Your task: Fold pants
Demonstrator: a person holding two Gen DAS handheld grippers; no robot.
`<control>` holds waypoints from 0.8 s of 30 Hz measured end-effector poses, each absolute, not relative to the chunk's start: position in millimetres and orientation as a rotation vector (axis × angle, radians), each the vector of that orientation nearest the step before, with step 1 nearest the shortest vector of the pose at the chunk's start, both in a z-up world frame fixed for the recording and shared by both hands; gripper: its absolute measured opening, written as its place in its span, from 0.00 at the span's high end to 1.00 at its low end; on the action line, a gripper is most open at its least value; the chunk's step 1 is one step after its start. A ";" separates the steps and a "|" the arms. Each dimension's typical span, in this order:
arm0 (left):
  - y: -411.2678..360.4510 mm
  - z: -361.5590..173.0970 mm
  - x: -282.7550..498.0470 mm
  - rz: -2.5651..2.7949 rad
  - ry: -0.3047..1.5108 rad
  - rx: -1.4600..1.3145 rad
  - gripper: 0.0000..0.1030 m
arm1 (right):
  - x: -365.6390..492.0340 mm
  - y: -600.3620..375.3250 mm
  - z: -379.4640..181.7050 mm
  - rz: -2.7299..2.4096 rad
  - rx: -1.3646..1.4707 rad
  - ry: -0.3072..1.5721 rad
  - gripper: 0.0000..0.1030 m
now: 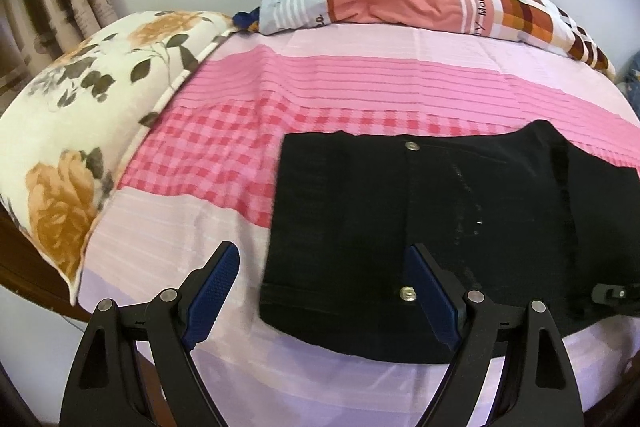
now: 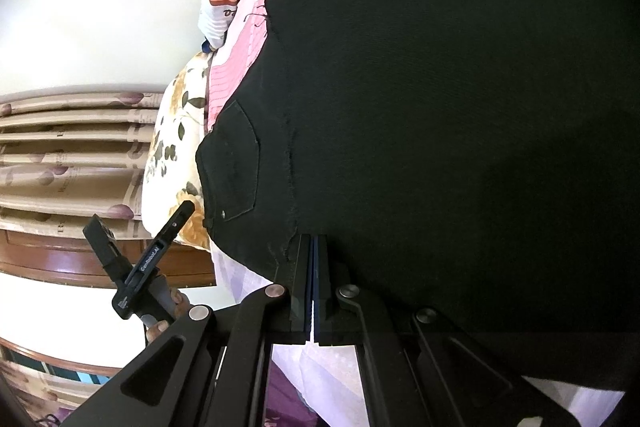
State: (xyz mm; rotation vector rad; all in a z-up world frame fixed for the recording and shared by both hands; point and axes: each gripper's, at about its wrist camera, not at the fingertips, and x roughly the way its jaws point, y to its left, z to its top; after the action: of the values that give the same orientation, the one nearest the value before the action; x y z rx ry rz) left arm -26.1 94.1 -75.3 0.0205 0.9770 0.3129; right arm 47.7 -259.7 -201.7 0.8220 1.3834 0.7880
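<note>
Black pants [image 1: 400,227] lie partly folded on the pink bed, with two metal buttons showing. My left gripper [image 1: 324,267] is open above the pants' near left edge, its blue pads spread wide, holding nothing. In the right wrist view the pants [image 2: 440,107] fill most of the frame, a back pocket showing. My right gripper [image 2: 313,247] is shut, its pads pressed together on a frayed edge of the pants. The left gripper [image 2: 136,267] also shows there, at lower left. A bit of the right gripper [image 1: 612,293] shows at the pants' right side.
A floral pillow [image 1: 80,131] lies at the left of the bed. A rolled coral and checked quilt [image 1: 420,3] lies along the far edge by the wall. The pink striped and checked bedsheet [image 1: 280,99] covers the bed. Curtains [image 2: 68,155] hang beyond the pillow.
</note>
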 end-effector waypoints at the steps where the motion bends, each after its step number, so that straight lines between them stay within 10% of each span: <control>1: 96.9 -75.4 -26.2 0.313 0.975 0.023 0.17 | 47.5 -260.0 -201.8 0.785 0.822 1.385 1.00; 24: 206.9 -120.8 12.1 -0.429 1.067 -0.357 0.17 | 48.9 -254.3 -201.8 0.704 0.859 1.431 1.00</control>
State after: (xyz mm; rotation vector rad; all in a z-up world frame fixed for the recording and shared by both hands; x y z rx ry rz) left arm 12.1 206.9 -120.8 -0.3574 1.0674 -0.4287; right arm 48.9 -254.3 -201.8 0.8591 1.4307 0.7036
